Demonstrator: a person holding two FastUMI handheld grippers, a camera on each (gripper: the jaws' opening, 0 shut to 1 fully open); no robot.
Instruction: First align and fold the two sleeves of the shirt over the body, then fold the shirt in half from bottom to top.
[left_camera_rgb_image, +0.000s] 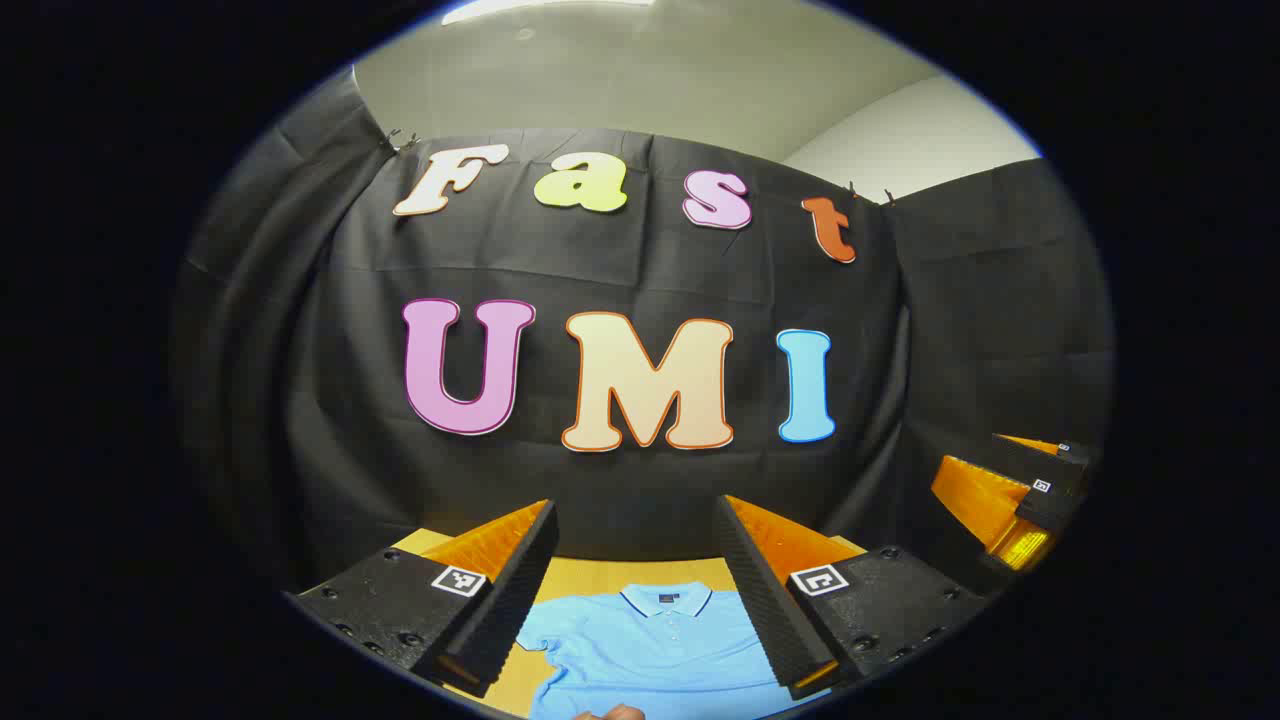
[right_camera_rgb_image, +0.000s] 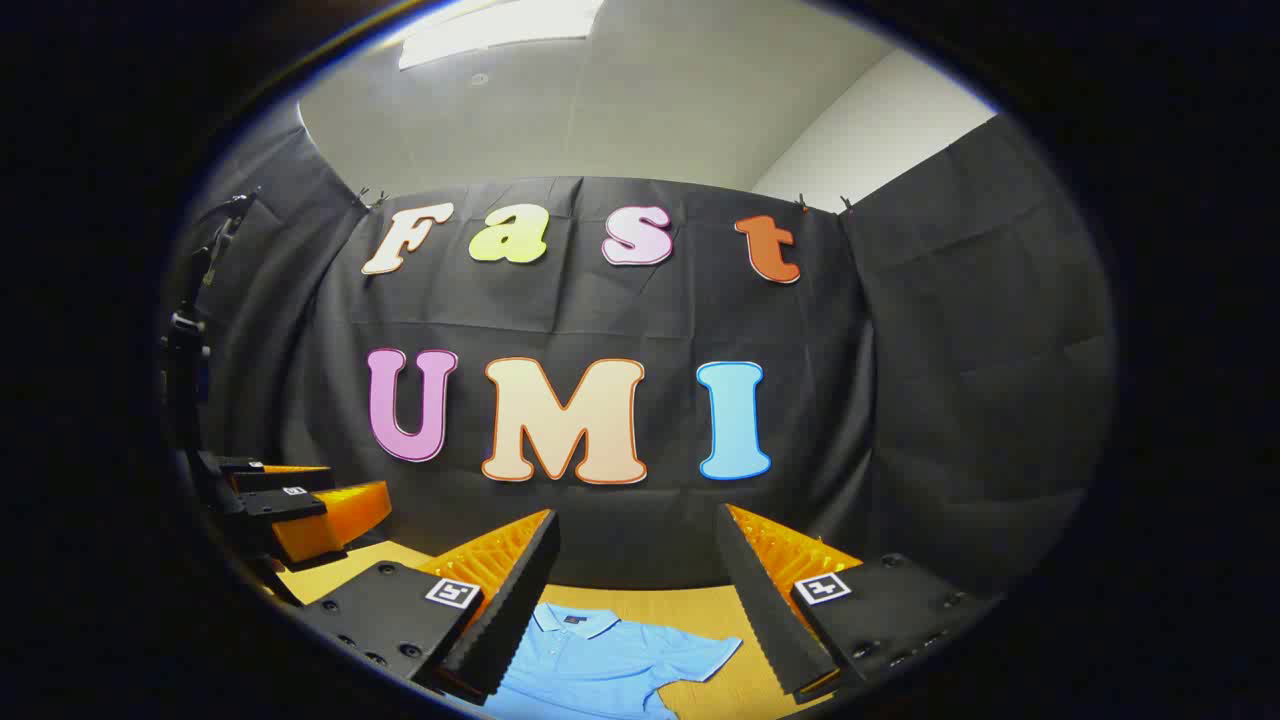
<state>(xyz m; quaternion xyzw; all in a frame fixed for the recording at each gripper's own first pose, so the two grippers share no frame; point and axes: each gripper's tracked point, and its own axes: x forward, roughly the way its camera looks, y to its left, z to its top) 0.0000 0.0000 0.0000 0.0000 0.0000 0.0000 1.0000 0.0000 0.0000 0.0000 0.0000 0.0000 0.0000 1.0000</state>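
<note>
Shirt (left_camera_rgb_image: 650, 650) first: your light blue polo lies flat on the tan wooden desk (left_camera_rgb_image: 640, 573), collar toward the black cloth wall (left_camera_rgb_image: 620, 270), soft knit with a dark-edged collar and a short button placket. Your left gripper (left_camera_rgb_image: 635, 590) hangs above it with ridged, wedge-shaped fingers spread wide, gripping nothing. Your right gripper (right_camera_rgb_image: 635, 600) is likewise wide apart and empty, over the shirt's collar and one short sleeve (right_camera_rgb_image: 700, 655). The shirt's hem is cut off at the bottom of both views.
</note>
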